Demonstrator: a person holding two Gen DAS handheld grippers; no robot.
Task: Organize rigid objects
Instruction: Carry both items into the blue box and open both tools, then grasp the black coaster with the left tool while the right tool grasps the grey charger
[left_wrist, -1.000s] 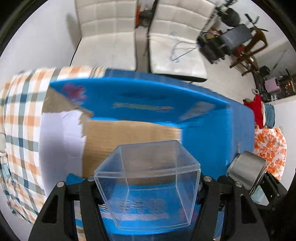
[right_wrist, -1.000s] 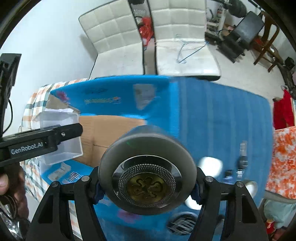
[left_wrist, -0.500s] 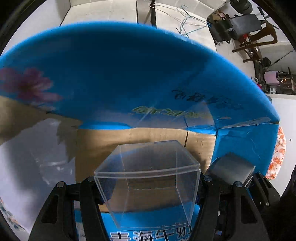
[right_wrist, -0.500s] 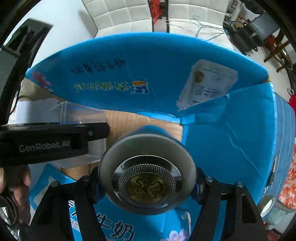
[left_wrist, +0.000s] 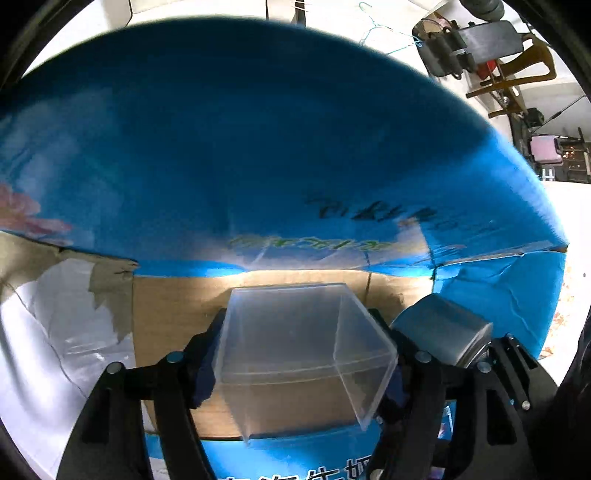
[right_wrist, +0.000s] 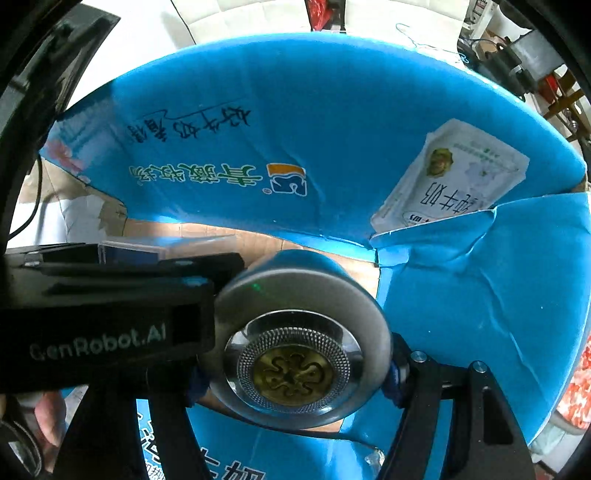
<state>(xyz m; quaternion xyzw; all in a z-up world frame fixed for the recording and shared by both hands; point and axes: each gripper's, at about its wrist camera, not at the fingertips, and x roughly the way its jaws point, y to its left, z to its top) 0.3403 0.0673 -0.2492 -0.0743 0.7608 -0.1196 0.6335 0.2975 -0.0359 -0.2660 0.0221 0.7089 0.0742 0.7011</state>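
Note:
My left gripper (left_wrist: 299, 373) is shut on a clear plastic box (left_wrist: 295, 339), which sits tilted between the blue pads, low over the brown floor (left_wrist: 173, 317) of a blue carton. Beside it on the right is a round silver tin (left_wrist: 441, 332). In the right wrist view this tin (right_wrist: 295, 295), with a brass flower lid, fills the middle, and my right gripper (right_wrist: 295, 373) is shut on it. The black body of the left gripper (right_wrist: 103, 325) presses close against the tin's left side. Only a sliver of the clear box (right_wrist: 129, 251) shows above that body.
The carton's tall blue back flap (left_wrist: 258, 147) curves ahead, and a side flap (right_wrist: 480, 295) rises on the right. A white label (right_wrist: 454, 181) is stuck on the back flap. Torn white tape (left_wrist: 55, 332) lines the left wall. Chairs and clutter (left_wrist: 480, 48) stand beyond.
Both grippers have sunk deeper into the blue carton and drawn closer together. The clear box now sits tilted, further out between the left fingers. The tin stays gripped.

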